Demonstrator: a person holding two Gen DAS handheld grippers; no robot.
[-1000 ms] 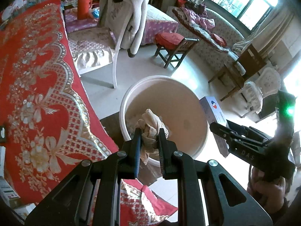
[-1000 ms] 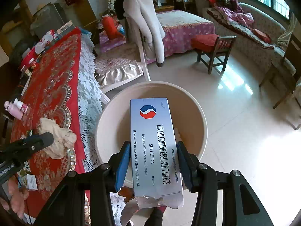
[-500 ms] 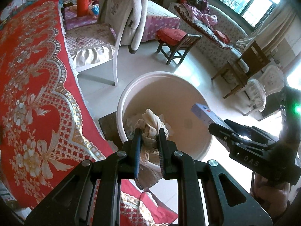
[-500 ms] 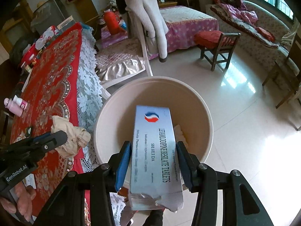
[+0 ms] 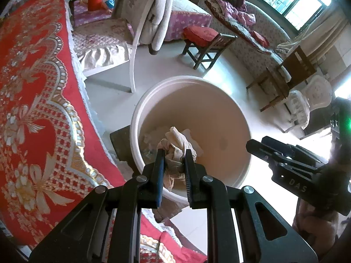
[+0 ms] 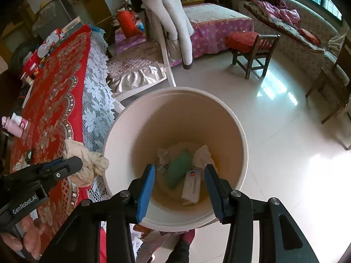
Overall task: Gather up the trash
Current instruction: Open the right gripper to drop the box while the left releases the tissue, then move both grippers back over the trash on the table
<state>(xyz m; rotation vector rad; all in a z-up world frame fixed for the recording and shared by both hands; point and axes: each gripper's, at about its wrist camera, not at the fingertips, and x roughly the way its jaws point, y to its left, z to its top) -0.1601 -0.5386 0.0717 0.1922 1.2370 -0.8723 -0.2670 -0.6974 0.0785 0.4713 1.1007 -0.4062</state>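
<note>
Left wrist view: the left hand-held gripper (image 5: 173, 164) is pointing steeply down over the near rim of the cream bucket (image 5: 140, 111), its jaws nearly together and pinching a crumpled beige tissue wad (image 5: 175, 146) – the wad is bulging above the pads and trailing a little below them. Inside the bucket, pale scraps are lying at the bottom, partly hidden behind the wad. The red embroidered cloth (image 5: 33, 109) is covering the tabletop to the left of the bucket. The right hand-held gripper (image 5: 252, 145) is reaching in from the right edge, seen side-on, with a hand (image 5: 316, 225) beneath it; from this angle its opening cannot be read. Right wrist view: the right hand-held gripper (image 6: 178, 175) is hanging directly above the bucket (image 6: 219, 100) mouth with its jaws standing apart and nothing between the blue pads. The white medicine box (image 6: 192, 186) is lying on the bucket floor, just beside a green object (image 6: 178, 166) and some crumpled white paper (image 6: 203, 153) – all three are close together at the bottom. At the left, the left hand-held gripper (image 6: 72, 164) is holding the tissue wad (image 6: 85, 162) just outside the bucket's left rim, over the white lace edging (image 6: 96, 109) of the tabletop cloth. A pink bottle (image 6: 14, 125) is lying on the red cloth (image 6: 54, 92) farther left.
</note>
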